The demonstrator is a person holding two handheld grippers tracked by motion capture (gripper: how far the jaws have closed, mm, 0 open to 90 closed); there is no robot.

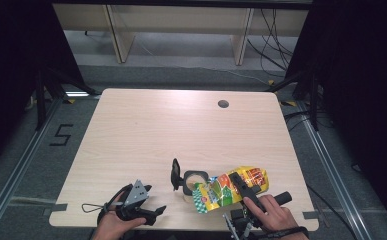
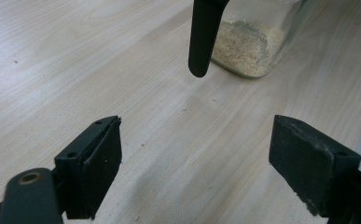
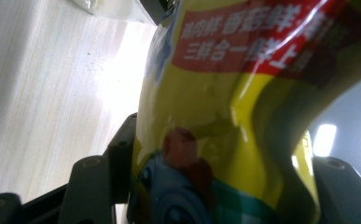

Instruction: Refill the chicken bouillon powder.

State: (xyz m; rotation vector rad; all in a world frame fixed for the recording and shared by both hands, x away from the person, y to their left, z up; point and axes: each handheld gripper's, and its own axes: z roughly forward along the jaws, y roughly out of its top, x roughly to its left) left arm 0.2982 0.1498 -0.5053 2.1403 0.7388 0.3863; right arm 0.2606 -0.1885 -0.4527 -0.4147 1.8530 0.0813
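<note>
A yellow printed snack bag (image 1: pixel 216 192) lies tilted on its side over the table's front, its left end at a square glass jar (image 1: pixel 195 181). The jar holds pale crumbs (image 2: pixel 243 46), and its black hinged lid (image 1: pixel 175 174) stands open to the left. My right gripper (image 1: pixel 237 184) is shut on the bag (image 3: pixel 215 102), with a jaw pressed against each side of it (image 3: pixel 220 186). My left gripper (image 1: pixel 153 214) rests by the front left edge, open and holding nothing. Its jaws (image 2: pixel 194 163) point toward the jar, with the lid's black edge (image 2: pixel 204 37) hanging in front.
The pale wooden table (image 1: pixel 156 125) has a round cable hole (image 1: pixel 223 104) at the back right. Wooden shelving legs (image 1: pixel 116 35) and loose cables (image 1: pixel 276 40) lie on the floor beyond the far edge. Dark curtains flank both sides.
</note>
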